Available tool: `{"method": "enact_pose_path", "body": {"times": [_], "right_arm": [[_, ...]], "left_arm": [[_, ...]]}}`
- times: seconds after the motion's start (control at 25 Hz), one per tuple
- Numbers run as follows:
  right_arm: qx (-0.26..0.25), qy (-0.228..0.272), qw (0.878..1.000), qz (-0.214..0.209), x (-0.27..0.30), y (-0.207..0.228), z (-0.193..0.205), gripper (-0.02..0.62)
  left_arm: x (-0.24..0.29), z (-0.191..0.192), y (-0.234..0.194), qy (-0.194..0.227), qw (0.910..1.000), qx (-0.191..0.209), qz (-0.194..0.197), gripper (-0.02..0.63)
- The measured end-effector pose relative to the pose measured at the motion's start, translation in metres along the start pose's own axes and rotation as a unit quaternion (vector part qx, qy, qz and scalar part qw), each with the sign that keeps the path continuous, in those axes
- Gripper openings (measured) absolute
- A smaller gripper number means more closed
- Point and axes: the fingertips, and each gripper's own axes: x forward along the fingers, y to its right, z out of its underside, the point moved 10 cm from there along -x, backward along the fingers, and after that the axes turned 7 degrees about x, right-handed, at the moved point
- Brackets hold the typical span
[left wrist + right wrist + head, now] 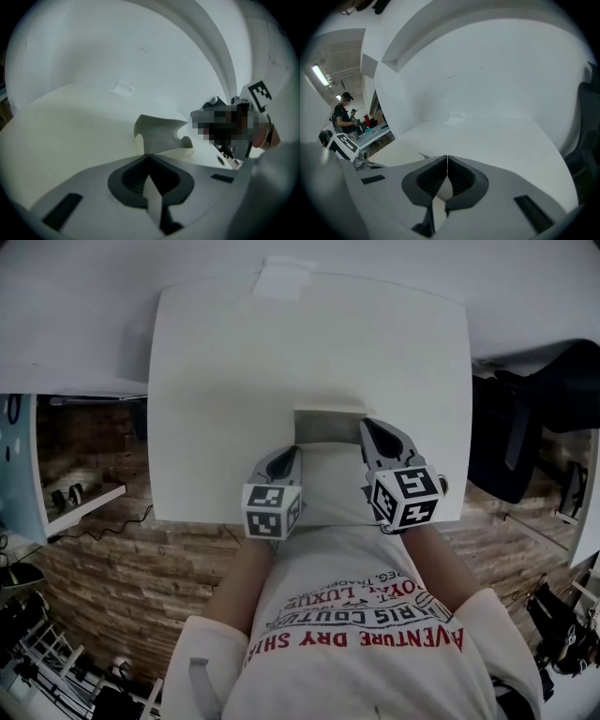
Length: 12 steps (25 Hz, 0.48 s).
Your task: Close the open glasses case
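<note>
left gripper [291, 456] jaws pressed together, empty | right gripper [369, 427] likewise closed on nothing | glasses case [330, 432] just beside both, between them: 2 o'clock of left tips, 9 o'clock of right | raised lid on far side, 12 o'clock | table [234, 371] beyond

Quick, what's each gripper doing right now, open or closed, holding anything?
Left gripper: closed, holding nothing; the open glasses case lies just beyond its tips.
Right gripper: closed, holding nothing.
</note>
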Motion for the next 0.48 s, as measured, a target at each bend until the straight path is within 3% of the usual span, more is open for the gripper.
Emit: {"method": "enact_pose_path", "body": {"times": [0.48], "right_arm": [[-0.003, -0.018, 0.999, 0.027, 0.030, 0.023, -0.006, 0.012]], "left_arm": [[0.002, -0.001, 0.001, -0.001, 1.0000, 0.000, -0.001, 0.005]]}}
